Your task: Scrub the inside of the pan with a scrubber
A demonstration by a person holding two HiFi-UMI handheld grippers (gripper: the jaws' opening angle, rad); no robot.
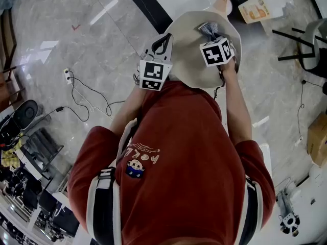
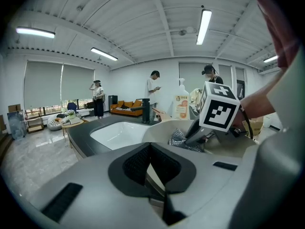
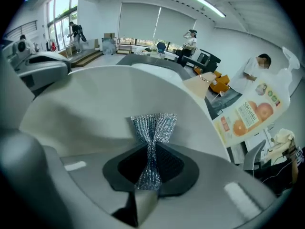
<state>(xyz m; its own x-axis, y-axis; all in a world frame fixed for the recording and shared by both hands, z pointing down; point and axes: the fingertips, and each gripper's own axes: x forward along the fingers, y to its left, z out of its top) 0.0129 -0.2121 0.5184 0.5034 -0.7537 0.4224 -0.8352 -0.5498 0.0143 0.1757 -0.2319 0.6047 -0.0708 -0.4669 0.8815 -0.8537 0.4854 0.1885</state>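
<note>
In the head view a cream pan (image 1: 196,60) is held up over a dark counter, its wooden handle (image 1: 223,1) pointing away. My left gripper (image 1: 163,41) is at the pan's left rim. In the left gripper view its jaws (image 2: 150,149) are shut on a thin cream edge of the pan (image 2: 159,127). My right gripper (image 1: 210,33) is inside the pan, shut on a silver mesh scrubber (image 3: 153,128). The scrubber's fanned end rests against the pan's inner wall (image 3: 105,99). From the left gripper view the scrubber (image 2: 180,138) shows below the right gripper's marker cube (image 2: 218,108).
A white sink basin (image 2: 119,132) with a dark faucet (image 2: 145,109) sits in the counter beyond the pan. A soap bottle (image 1: 260,6) stands to the right of the pan. Several people stand far back. A cable (image 1: 87,93) lies on the floor.
</note>
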